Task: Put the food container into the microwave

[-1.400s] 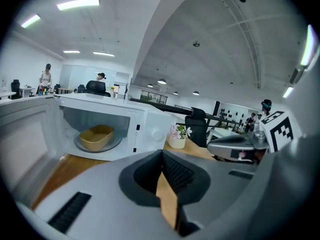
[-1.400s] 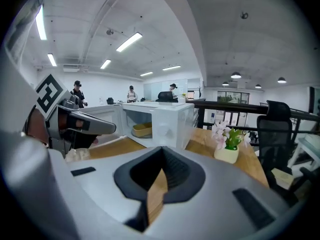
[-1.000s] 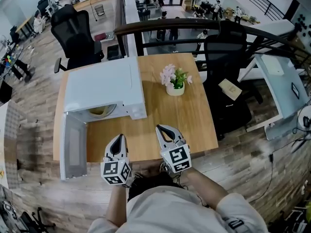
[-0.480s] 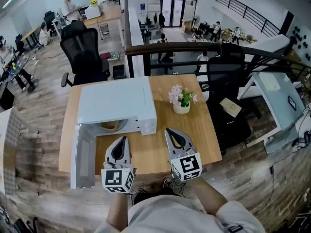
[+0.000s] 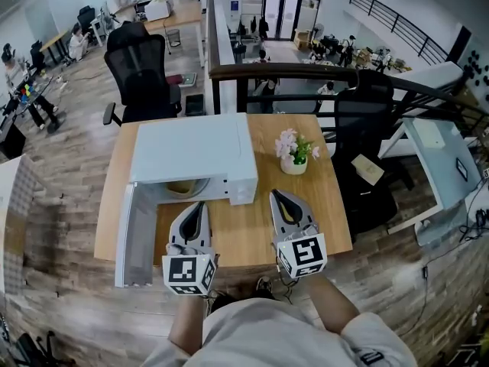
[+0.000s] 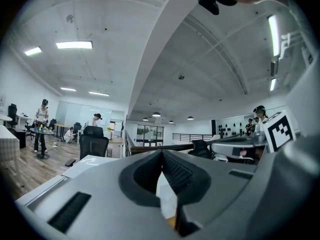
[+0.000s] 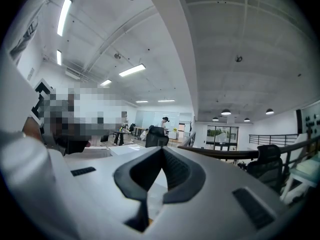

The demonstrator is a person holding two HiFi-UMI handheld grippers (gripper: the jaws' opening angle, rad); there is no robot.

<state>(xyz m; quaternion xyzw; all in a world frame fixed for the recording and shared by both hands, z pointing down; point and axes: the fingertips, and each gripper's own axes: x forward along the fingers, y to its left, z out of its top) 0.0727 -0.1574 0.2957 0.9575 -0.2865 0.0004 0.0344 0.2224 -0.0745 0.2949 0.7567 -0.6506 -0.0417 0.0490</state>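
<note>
A white microwave (image 5: 191, 151) stands on the wooden table (image 5: 306, 205), its door (image 5: 137, 232) swung open to the left. In the cavity's mouth shows a tan rounded food container (image 5: 182, 186), mostly hidden under the microwave's top. My left gripper (image 5: 201, 204) hangs over the table's front just before the open cavity, jaws shut and empty. My right gripper (image 5: 276, 194) is beside it to the right, also shut on nothing. The left gripper view shows that gripper (image 6: 161, 153) with its jaws meeting. In the right gripper view the right gripper (image 7: 162, 150) looks the same.
A small white pot of pink flowers (image 5: 294, 153) stands right of the microwave. Black office chairs (image 5: 141, 71) sit behind the table and at its right (image 5: 367, 128). A dark railing (image 5: 306, 73) runs along the far side. A white desk (image 5: 443, 159) is at right.
The head view has shifted, so the table and microwave sit lower and more to the right in the frame. Both grippers stay shut over the table's front; nothing was taken or released.
</note>
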